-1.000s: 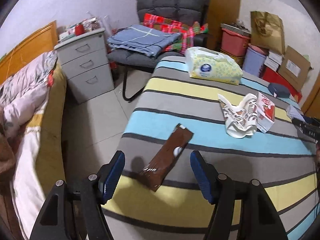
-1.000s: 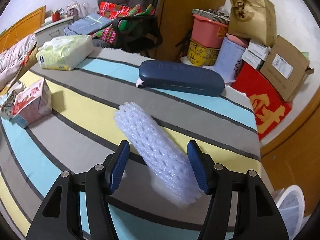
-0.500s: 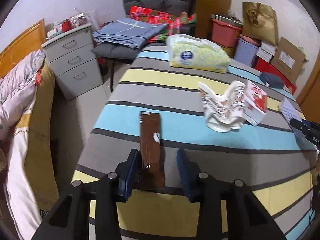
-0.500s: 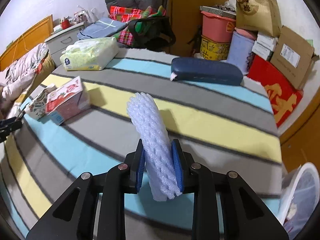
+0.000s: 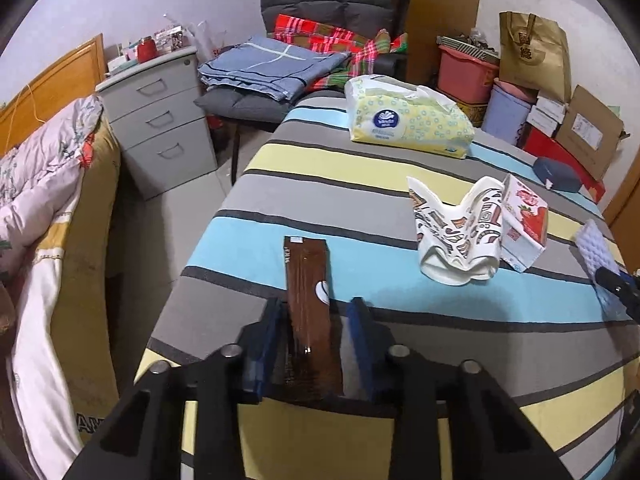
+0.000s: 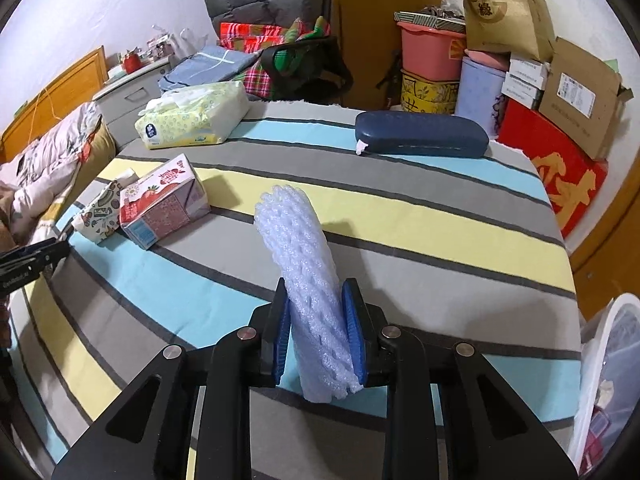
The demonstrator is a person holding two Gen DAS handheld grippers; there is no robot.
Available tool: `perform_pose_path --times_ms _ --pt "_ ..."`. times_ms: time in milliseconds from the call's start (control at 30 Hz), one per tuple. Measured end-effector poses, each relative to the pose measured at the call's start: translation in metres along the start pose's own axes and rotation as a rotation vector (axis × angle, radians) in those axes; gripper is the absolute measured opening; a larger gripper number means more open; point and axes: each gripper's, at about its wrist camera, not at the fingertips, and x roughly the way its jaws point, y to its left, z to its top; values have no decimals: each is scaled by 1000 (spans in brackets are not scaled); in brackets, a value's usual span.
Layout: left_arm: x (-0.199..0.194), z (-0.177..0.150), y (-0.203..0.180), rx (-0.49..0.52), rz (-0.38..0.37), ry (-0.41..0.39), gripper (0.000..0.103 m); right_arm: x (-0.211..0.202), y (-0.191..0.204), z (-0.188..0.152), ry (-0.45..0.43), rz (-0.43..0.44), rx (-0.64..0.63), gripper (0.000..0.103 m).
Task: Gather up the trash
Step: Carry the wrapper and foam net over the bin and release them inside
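Lying lengthwise toward 12 o'clock, brown wrapper (image 5: 308,312) is clamped by left gripper (image 5: 316,344); foam sleeve (image 6: 304,280) is likewise pinched by right gripper (image 6: 318,338).

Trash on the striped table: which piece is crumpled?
The patterned paper cup, squashed beside the strawberry carton; the brown wrapper lies flat.

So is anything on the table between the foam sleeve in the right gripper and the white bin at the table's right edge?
Nothing visible. The right gripper is shut on the foam sleeve, and the striped tablecloth between it and the white bin is bare. The blue case lies farther back, off that path.
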Motion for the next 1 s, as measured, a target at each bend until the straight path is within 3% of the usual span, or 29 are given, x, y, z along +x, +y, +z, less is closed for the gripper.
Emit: perform_pose_path --times_ms 233,533,1000 --pt "-5 -3 -6 -15 -9 0 20 -5 0 -4 -18 20 28 25" --pt "-32 -12 -22 -21 -76 -37 20 -18 -1 -9 -47 33 64 24" --pt "-91 -26 -76 52 -162 -126 20 -55 -12 -19 -116 26 108 24"
